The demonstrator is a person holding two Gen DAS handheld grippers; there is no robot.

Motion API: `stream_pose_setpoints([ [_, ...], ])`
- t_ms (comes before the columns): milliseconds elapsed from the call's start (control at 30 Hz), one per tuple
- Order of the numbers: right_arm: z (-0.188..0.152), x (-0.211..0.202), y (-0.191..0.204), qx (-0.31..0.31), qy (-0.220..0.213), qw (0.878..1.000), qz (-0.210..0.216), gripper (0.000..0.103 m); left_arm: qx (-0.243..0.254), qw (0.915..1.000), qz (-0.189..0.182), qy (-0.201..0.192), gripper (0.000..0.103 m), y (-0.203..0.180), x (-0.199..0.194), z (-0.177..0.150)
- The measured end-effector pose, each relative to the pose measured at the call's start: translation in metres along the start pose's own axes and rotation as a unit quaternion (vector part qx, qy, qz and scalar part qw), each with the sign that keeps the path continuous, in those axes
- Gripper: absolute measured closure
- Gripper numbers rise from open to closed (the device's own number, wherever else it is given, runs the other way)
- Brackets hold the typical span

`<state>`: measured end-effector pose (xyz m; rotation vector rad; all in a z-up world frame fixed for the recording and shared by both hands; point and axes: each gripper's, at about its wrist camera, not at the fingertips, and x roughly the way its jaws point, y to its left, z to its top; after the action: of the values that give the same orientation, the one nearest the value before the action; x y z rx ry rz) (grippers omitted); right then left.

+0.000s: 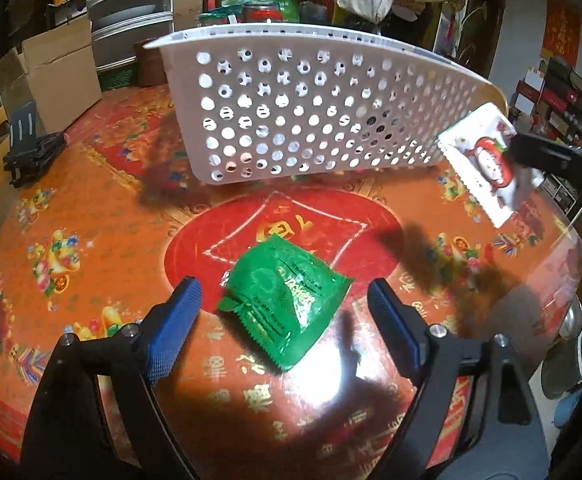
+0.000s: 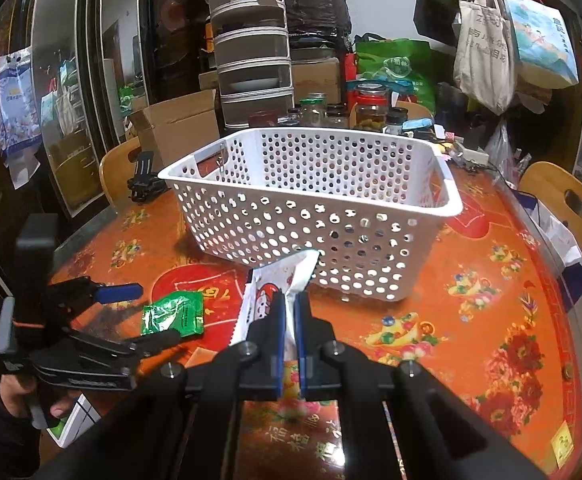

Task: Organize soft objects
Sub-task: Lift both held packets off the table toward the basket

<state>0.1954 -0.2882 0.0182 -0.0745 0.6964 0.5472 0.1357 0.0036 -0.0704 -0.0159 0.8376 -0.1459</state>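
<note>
A crinkled green foil snack packet (image 1: 287, 300) lies flat on the orange-and-red patterned bench (image 1: 91, 208), near the bench's middle, directly between and slightly ahead of the two blue ribbed pads of the left hand-held gripper (image 1: 285, 304), whose jaws stand wide with neither pad touching the packet. The right hand-held gripper (image 2: 289, 312) is clamped narrow on a white plastic packet printed with a red-and-white cartoon figure (image 2: 279, 284), holding it off the bench just in front of the near wall of the white perforated plastic basket (image 2: 371, 248), which stands toward the far side of the bench. The green packet carries white lettering too small and skewed to read; the bench cover bears gold Chinese characters. The left wrist view shows the white packet's serrated edge (image 1: 487, 168) and its printed face at the right, beside the basket's corner (image 1: 291, 120). Only the right wrist view shows the basket's open inside, the glass jars (image 2: 371, 108) behind it, the hanging cloth tote bags (image 2: 487, 52), and the person's hand (image 2: 35, 400) gripping the left tool's handle at the bench's near-left edge.
</note>
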Motion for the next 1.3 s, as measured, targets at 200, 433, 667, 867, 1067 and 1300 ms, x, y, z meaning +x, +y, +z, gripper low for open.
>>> stream_pose_setpoints([
  [200,-0.001,-0.002,-0.002,0.002,-0.001,1.0,0.0,0.099,0.001,0.9998,0.01,0.015,0.033,-0.002,0.015,0.0],
  [433,-0.001,-0.004,-0.002,0.004,-0.004,1.0,0.0,0.099,0.016,0.9998,0.014,0.005,0.06,-0.01,0.014,-0.002],
  [667,-0.001,-0.006,-0.001,0.004,-0.006,1.0,0.001,0.099,0.015,0.9998,0.003,-0.013,0.079,-0.009,0.002,-0.004],
  [867,0.0,-0.009,-0.001,0.005,-0.011,1.0,0.002,0.099,0.014,0.9998,-0.001,-0.016,0.092,-0.006,-0.005,-0.004],
  [1067,0.0,-0.011,-0.001,0.004,-0.013,1.0,0.003,0.099,0.011,0.999,-0.007,-0.044,0.093,-0.007,-0.025,-0.004],
  [1300,0.004,-0.025,-0.001,0.003,-0.028,1.0,0.003,0.099,0.017,0.9969,-0.009,-0.076,0.093,-0.013,-0.061,0.012],
])
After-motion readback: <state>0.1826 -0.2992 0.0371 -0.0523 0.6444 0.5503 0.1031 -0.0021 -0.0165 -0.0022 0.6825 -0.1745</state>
